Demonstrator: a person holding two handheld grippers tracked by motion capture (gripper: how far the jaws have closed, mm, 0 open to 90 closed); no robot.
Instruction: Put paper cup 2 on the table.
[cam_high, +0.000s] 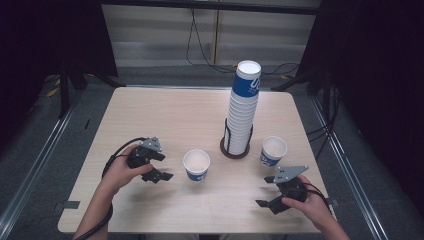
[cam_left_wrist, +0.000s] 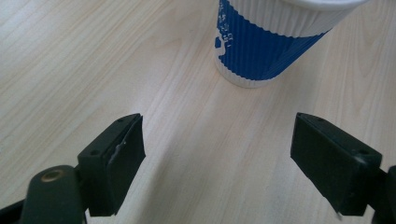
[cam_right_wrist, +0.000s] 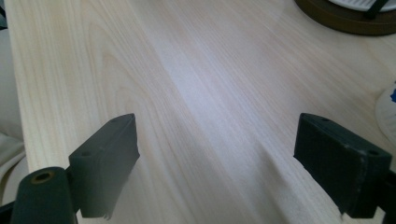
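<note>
Cups are the job here, and the nearest one waits just past the left gripper (cam_high: 159, 166). Its jaws stand wide apart with nothing between them, and they point at the middle cup (cam_high: 196, 164), a white and blue paper cup standing upright on the table (cam_high: 165, 112). In the left gripper view the same cup (cam_left_wrist: 266, 42) sits just ahead of the jaws, a bit to the right of their gap.

To grab it well, I think the left gripper should slide forward and turn a little so the cup comes right into the middle of the gap. Then it should close slowly. The cup is thin paper, so a hard squeeze would likely crush it, and a bump from one jaw could tip it over.

Further right stands the tall stack of cups (cam_high: 243, 107) in its round holder (cam_high: 235, 149). Near that is the second loose cup (cam_high: 273, 150), also upright. The right gripper (cam_high: 266, 192) hovers close to the front edge of the table, jaws wide apart and empty too. It should stay clear of the second loose cup until its own turn.
</note>
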